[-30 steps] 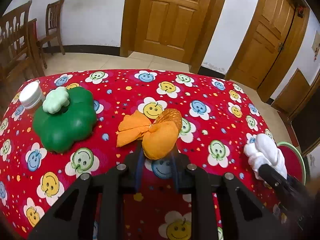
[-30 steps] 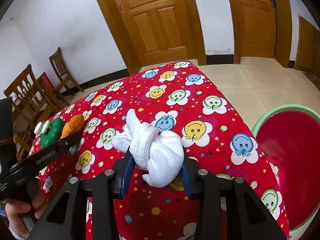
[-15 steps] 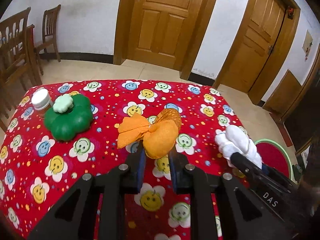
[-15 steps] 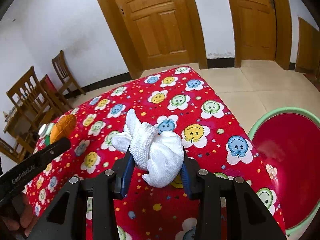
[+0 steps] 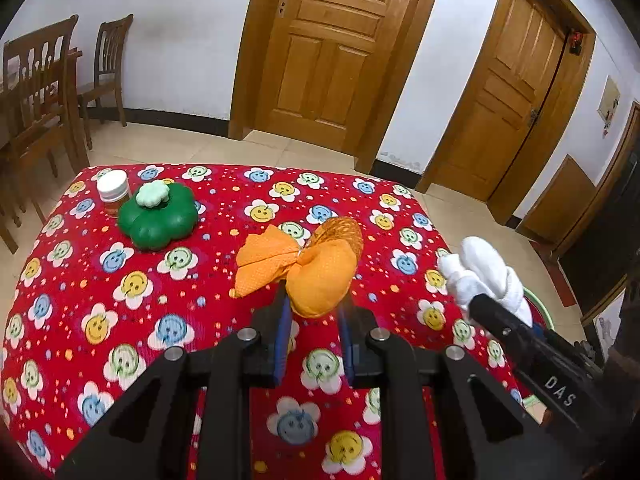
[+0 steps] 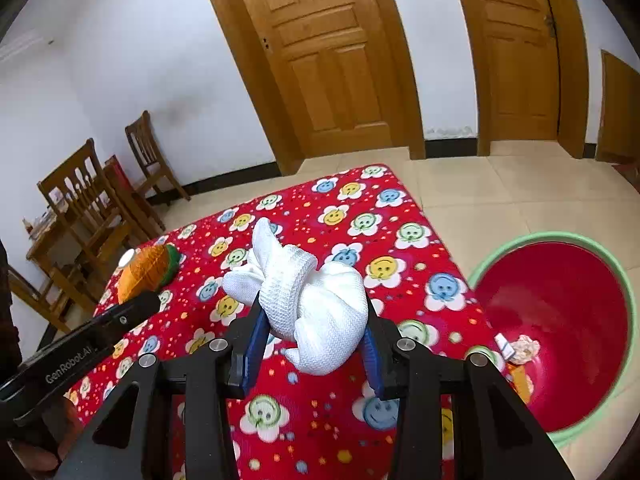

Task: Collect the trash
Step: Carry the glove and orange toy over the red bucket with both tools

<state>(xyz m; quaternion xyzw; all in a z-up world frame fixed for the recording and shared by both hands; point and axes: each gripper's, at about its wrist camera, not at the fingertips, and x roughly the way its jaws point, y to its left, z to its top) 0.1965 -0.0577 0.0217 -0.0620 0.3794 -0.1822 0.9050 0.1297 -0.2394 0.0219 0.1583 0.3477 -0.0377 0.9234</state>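
the left claw [image 5: 314,308] is closed on a knotted orange cloth bundle [image 5: 316,276], held above a counter [image 5: 224,292] covered in a red smiley-flower cloth. the right claw [image 6: 314,336] is closed on a knotted white cloth bundle [image 6: 312,304], lifted over the counter's edge. a red basin with a green rim [image 6: 560,320] sits on the floor just beside the counter, with a few scraps inside. both bundles look soft and light and would squash under pressure; the firm knot or the fat rounded body seems the safest place to grip. a green flower-shaped container [image 5: 160,216] and a white-capped jar [image 5: 113,192] sit at the far corner.
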